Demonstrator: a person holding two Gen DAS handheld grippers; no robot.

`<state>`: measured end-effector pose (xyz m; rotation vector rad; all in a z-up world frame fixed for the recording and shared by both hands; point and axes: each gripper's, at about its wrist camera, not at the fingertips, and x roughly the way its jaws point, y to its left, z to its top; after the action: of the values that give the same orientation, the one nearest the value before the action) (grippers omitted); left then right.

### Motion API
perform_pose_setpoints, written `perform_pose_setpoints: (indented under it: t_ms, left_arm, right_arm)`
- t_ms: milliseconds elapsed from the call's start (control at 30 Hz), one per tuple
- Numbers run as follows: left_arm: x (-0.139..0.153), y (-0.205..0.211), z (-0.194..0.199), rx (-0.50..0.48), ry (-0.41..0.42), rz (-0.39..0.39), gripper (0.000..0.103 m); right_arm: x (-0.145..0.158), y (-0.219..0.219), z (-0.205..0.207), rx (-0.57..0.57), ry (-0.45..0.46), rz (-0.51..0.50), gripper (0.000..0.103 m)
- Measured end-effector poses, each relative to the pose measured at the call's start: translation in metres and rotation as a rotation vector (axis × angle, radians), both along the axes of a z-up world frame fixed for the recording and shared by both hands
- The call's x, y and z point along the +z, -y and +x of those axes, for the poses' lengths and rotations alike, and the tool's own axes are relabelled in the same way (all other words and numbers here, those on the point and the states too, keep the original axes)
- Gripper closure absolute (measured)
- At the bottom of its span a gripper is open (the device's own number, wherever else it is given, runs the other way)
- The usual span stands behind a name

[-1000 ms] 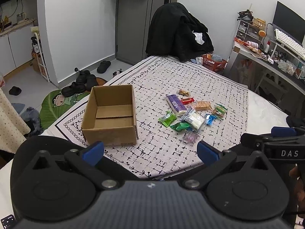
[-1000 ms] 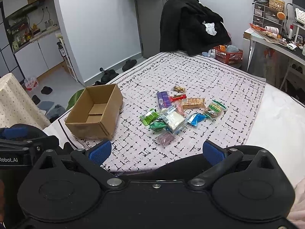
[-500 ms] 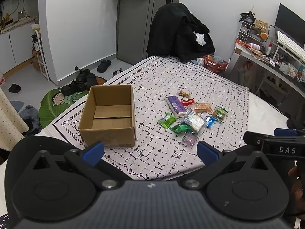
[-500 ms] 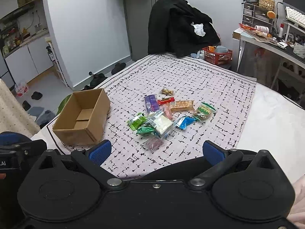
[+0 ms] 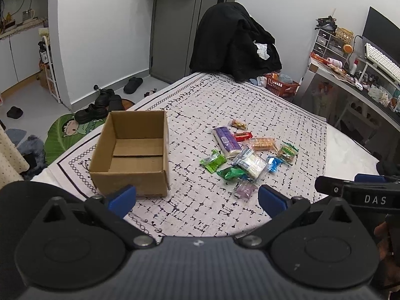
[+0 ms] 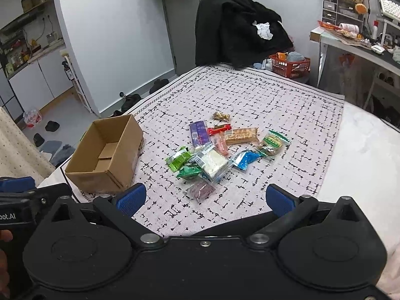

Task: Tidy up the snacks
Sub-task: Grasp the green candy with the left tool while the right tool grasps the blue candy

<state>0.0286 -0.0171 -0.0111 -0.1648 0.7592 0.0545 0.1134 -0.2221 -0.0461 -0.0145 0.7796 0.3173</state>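
Left wrist view: the left hand-held gripper point(image 5: 197, 196) hovers spread wide, empty, over a patterned bedspread point(image 5: 250, 105); an open brown cardboard box point(image 5: 132, 150) sits left of the scattered wrapped snacks point(image 5: 246, 152)

Right wrist view: the right hand-held gripper point(image 6: 205, 200) likewise gapes empty, near the snacks point(image 6: 215, 150) and box point(image 6: 107, 155)

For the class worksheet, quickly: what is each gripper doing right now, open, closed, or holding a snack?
Left gripper: open, holding nothing.
Right gripper: open, holding nothing.
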Motion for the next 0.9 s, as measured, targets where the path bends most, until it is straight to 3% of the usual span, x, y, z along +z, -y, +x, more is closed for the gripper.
perform_pose_setpoints:
  t_ms: [367,667,900]
  left_arm:
    - [-0.015,0.014,0.026,-0.026,0.008,-0.03,0.0]
    - [-0.035,0.027,0.052,-0.006,0.013,-0.016,0.0]
    - [-0.049,0.03,0.074,0.027,-0.011,-0.059,0.0]
  right_arm:
    - [-0.024,0.01,0.033,-0.013,-0.078,0.056,0.0]
    - [-0.042,0.016,0.06,-0.031,-0.118,0.085,0.0]
    - [-0.054,0.023,0.08,-0.055,-0.14,0.111,0.0]
